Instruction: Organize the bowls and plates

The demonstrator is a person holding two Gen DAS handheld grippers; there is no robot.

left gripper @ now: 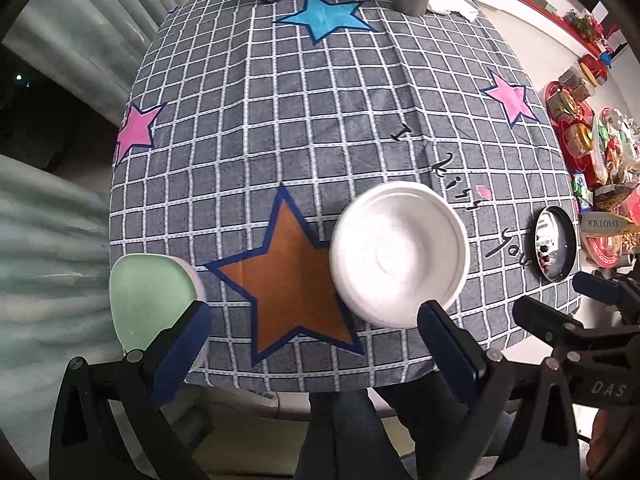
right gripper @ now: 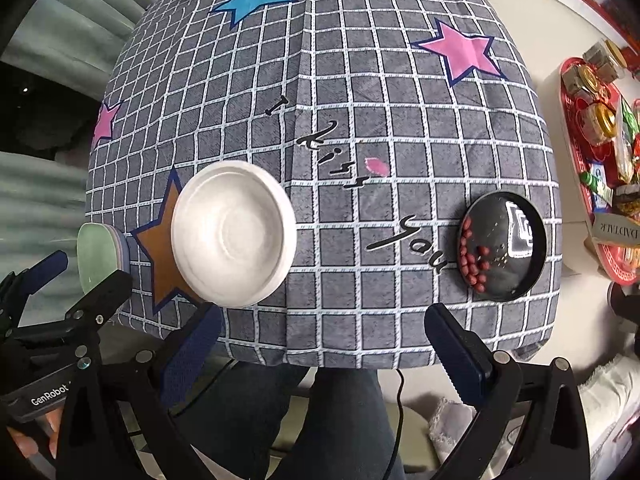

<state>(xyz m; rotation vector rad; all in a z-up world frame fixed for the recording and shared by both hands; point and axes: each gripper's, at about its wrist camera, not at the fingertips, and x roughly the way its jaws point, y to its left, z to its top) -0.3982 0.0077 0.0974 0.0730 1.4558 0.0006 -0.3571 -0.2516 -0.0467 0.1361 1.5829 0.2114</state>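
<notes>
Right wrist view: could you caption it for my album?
Open right gripper hovers before a starred tablecloth holding a white bowl and black dish of red beans.

White bowl (right gripper: 234, 234) and black plate (right gripper: 504, 246) well apart.

Both grippers are held side by side at the near edge, the left gripper (left gripper: 312, 320) and right gripper (right gripper: 324, 328) spread wide, nothing gripped.
</notes>
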